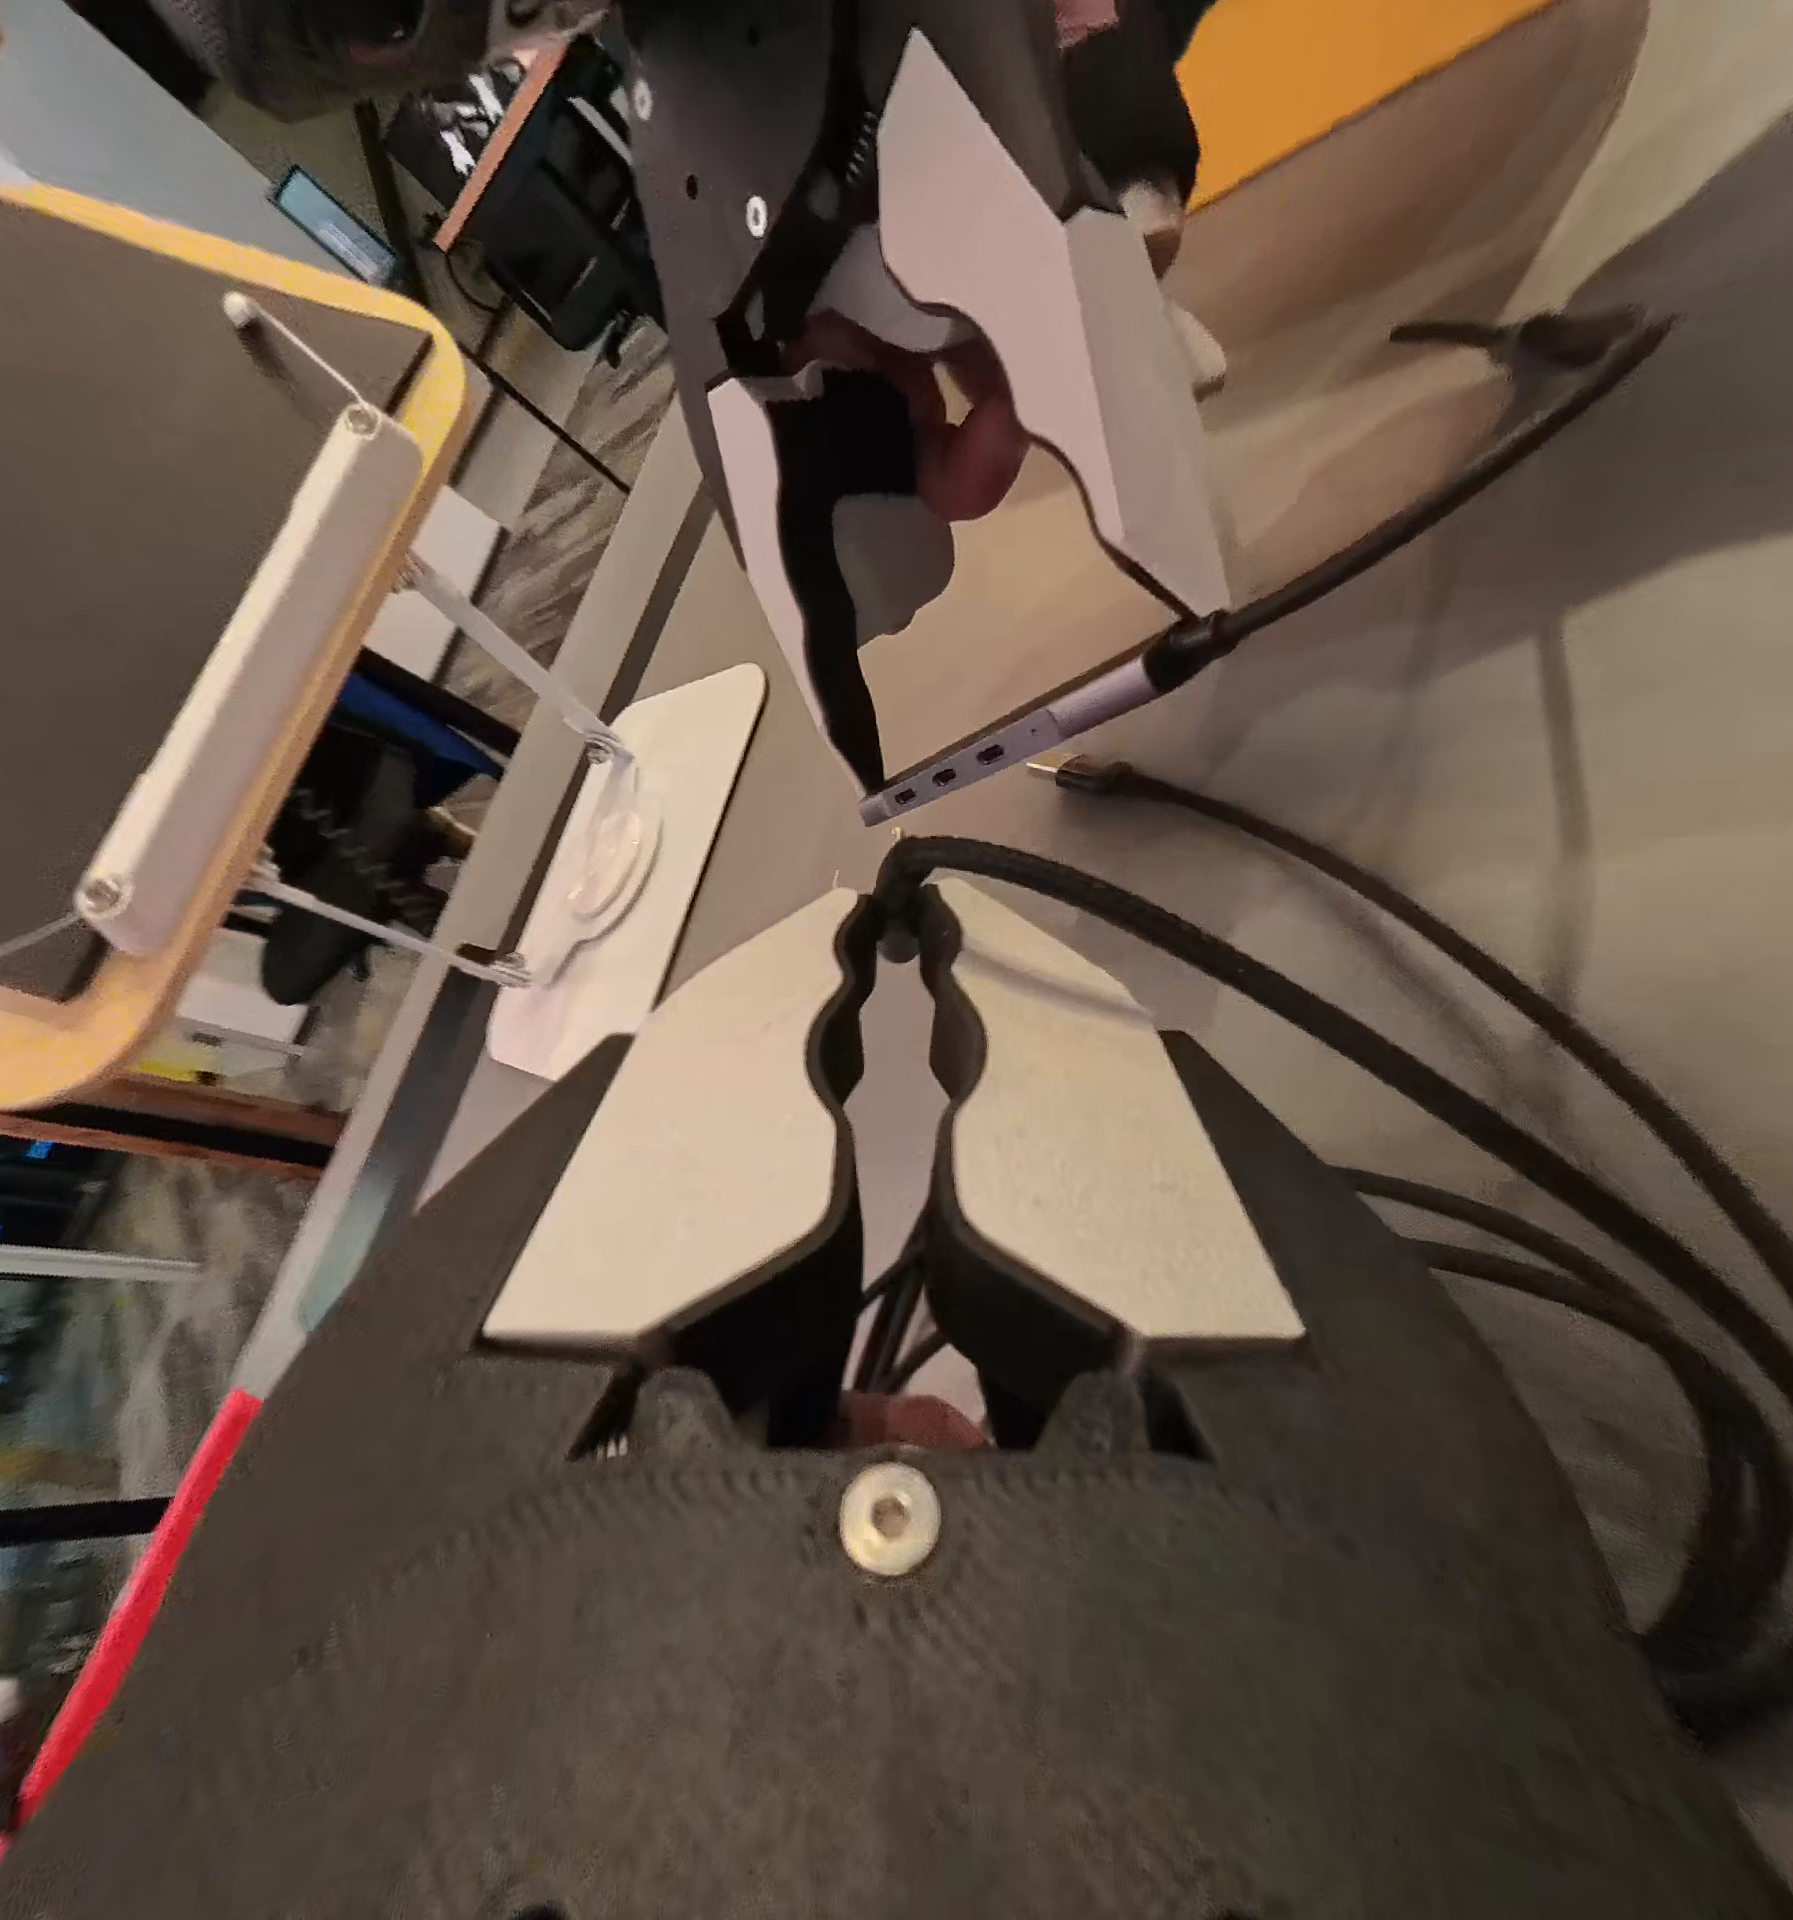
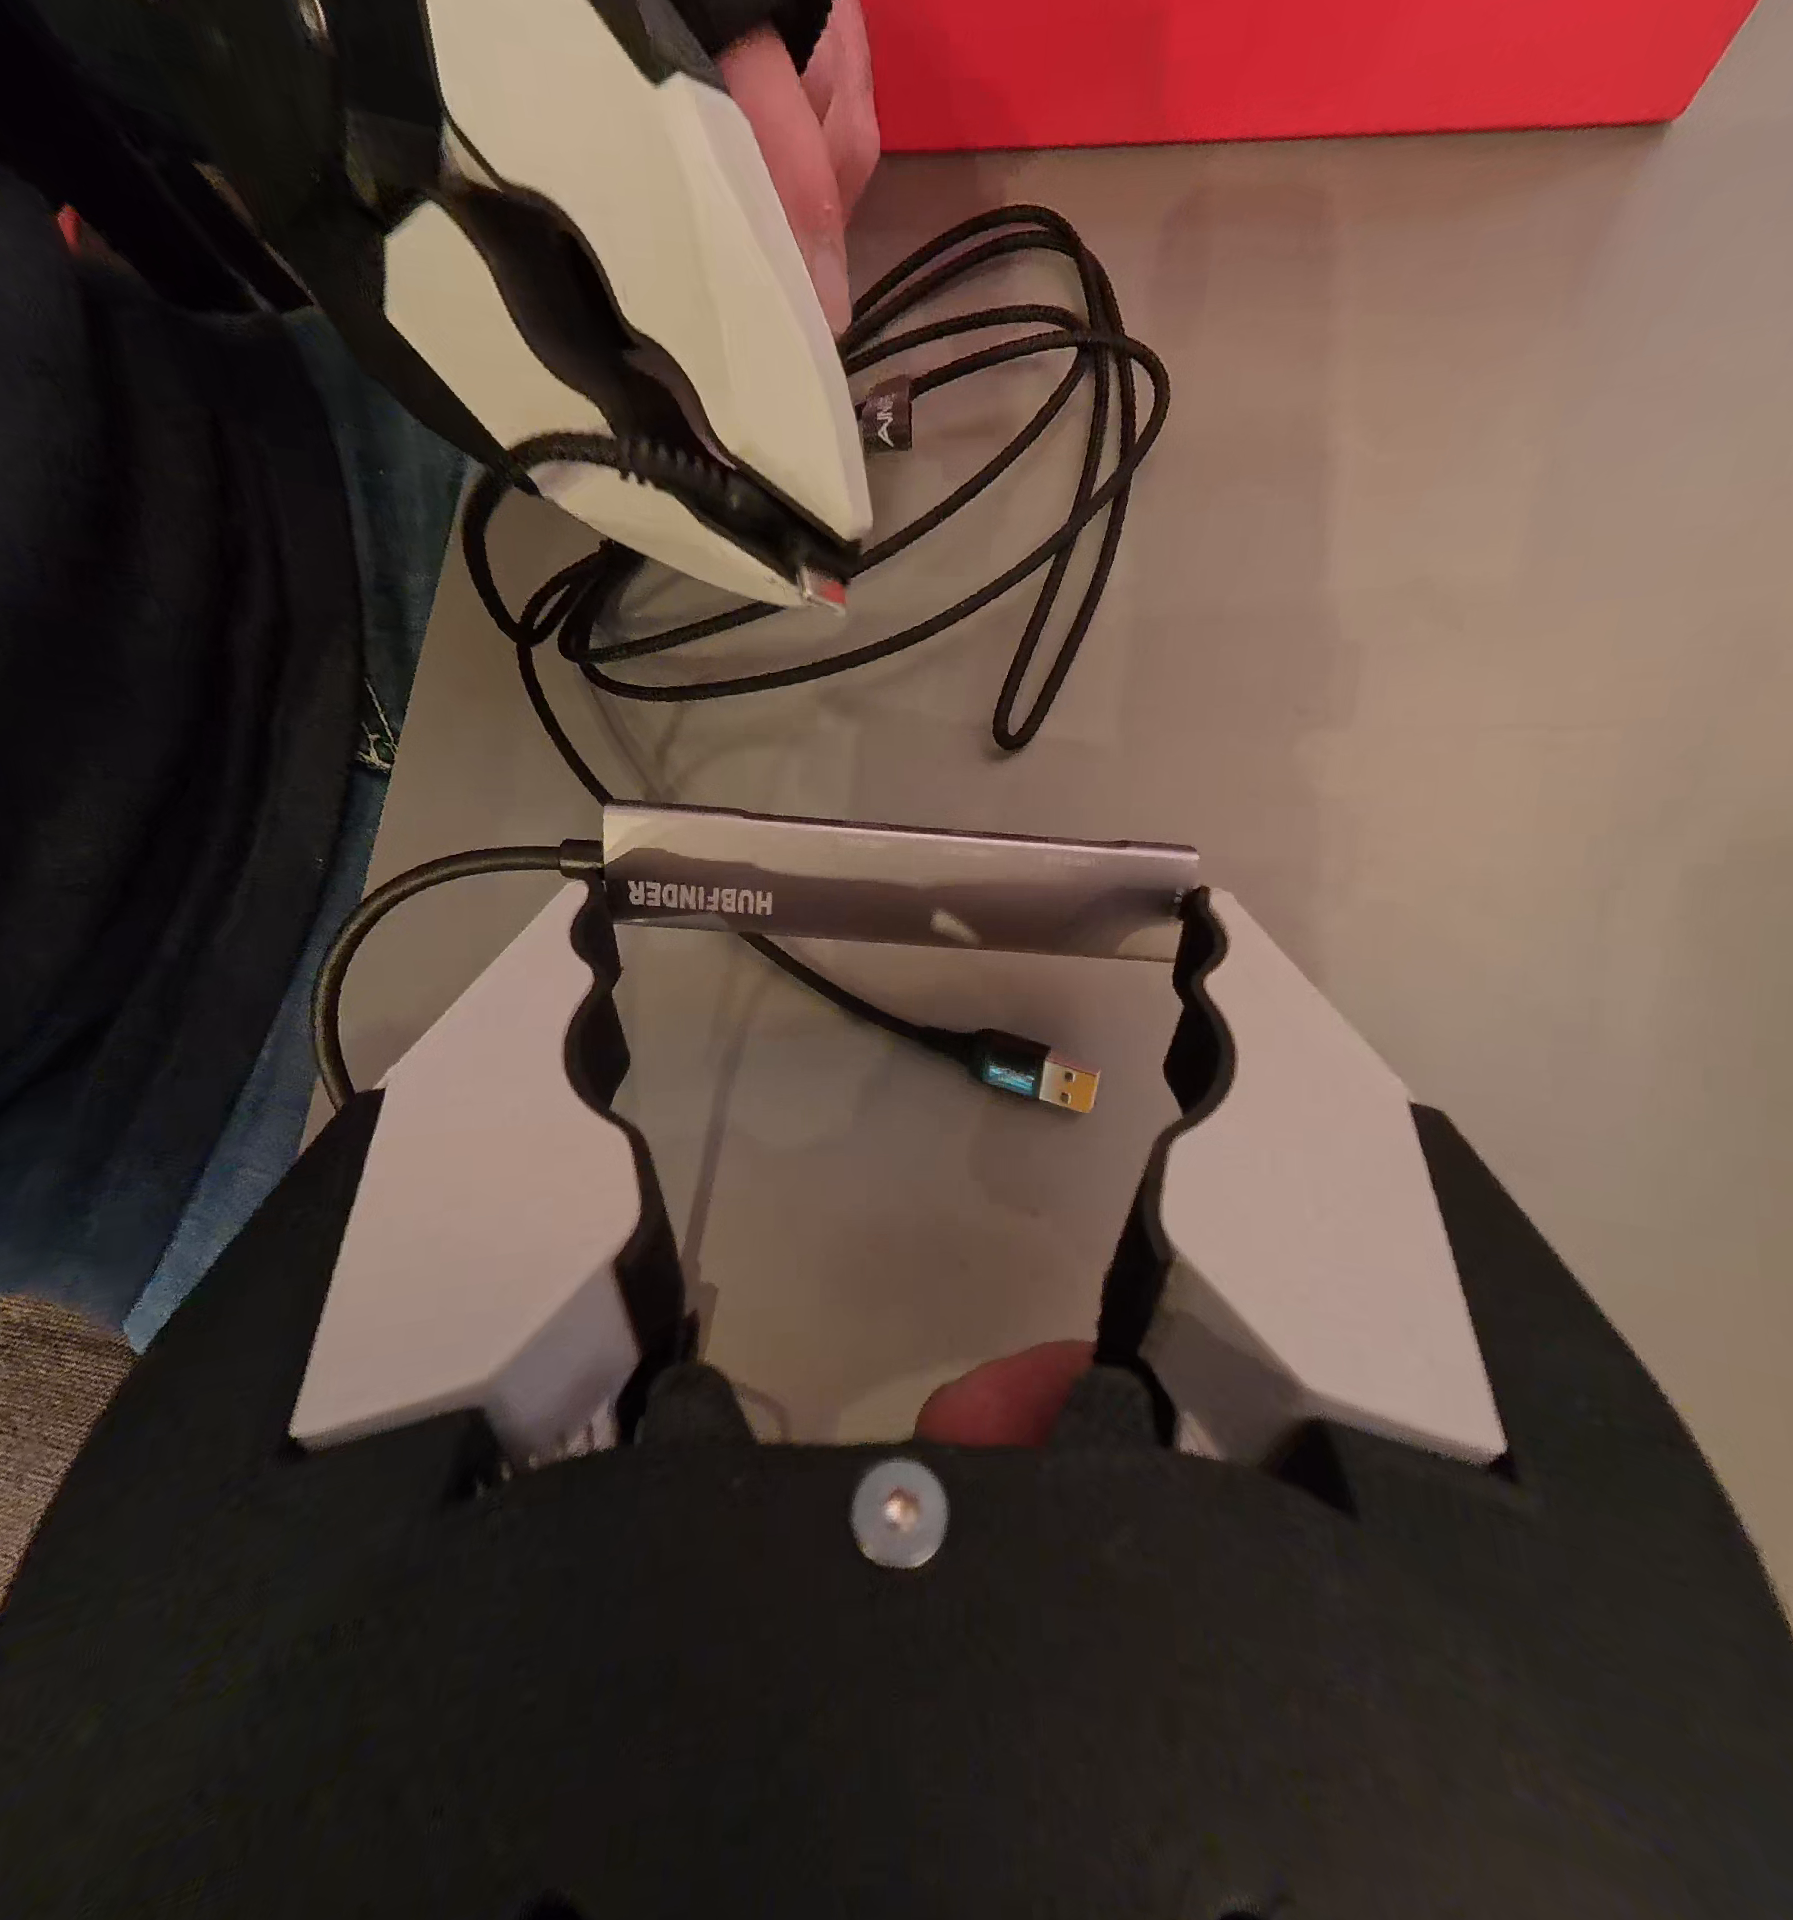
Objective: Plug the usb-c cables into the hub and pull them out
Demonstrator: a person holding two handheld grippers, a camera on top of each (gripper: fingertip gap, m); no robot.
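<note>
the right gripper has its jaws spread wide and clamped on the two short ends of the hub, a slim grey bar that lies crosswise between the fingertips, lifted clear of the grey table. the hub's own lead leaves its left end, loops back under it and ends in a usb-a plug lying on the table between the fingers. in the left wrist view the hub shows a row of three small ports facing the left gripper, whose jaws are pinched together on the black braided usb-c cable right at its plug end (the plug tip itself barely shows at the fingertips, a little short of the ports, not inserted). the rest of that cable lies in loose coils on the table. a second loose plug rests on the table just beside the hub. a red box stands at the far edge, and a small stand with a white base sits to the left.
</note>
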